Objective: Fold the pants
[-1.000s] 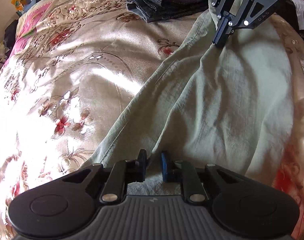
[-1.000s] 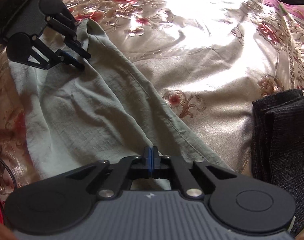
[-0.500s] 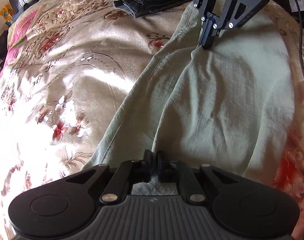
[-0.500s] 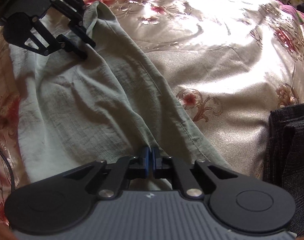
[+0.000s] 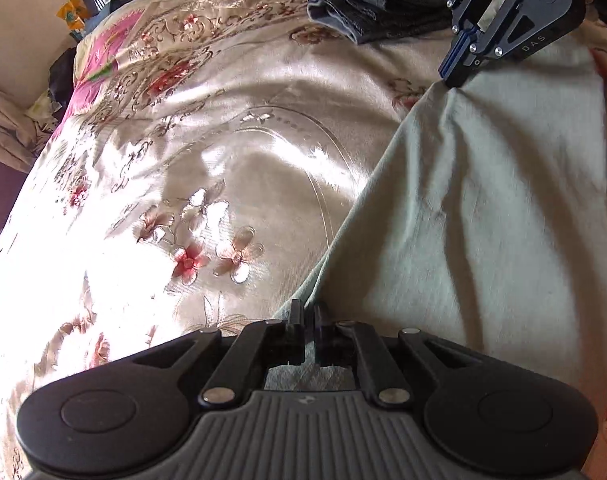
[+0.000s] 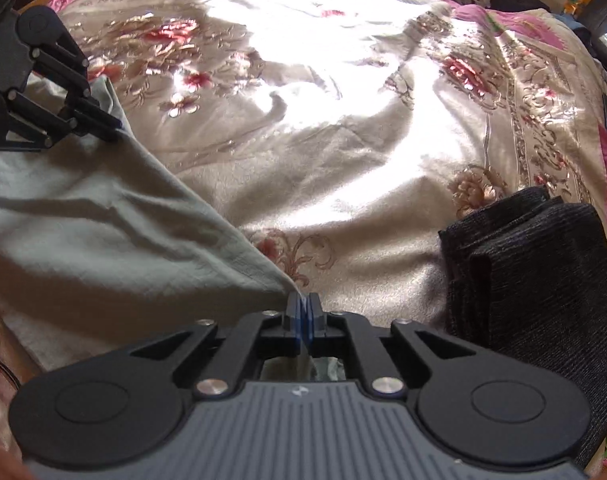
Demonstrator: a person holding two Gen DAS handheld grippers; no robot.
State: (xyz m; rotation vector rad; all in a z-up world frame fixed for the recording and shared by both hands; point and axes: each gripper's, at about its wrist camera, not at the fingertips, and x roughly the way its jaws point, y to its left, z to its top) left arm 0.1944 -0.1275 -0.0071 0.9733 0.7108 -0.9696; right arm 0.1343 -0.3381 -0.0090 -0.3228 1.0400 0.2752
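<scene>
Pale green pants (image 5: 483, 208) lie on a floral satin bedspread (image 5: 223, 168). My left gripper (image 5: 309, 312) is shut on one edge corner of the pants. My right gripper (image 6: 303, 312) is shut on the opposite corner, and the fabric is stretched between the two. The right gripper shows in the left wrist view (image 5: 455, 76) at the top right, pinching the cloth. The left gripper shows in the right wrist view (image 6: 111, 130) at the left. The pants also show in the right wrist view (image 6: 103, 224).
A stack of folded dark garments (image 5: 375, 4) lies on the bed beyond the pants, also seen in the right wrist view (image 6: 535, 272) at the right. The bedspread (image 6: 343, 128) stretches out sunlit. Clutter sits past the bed's far edge (image 5: 43, 108).
My left gripper closed on the pants corner. Both grippers lifted and pulled the fabric toward the right of the left wrist view, uncovering more bedspread.
</scene>
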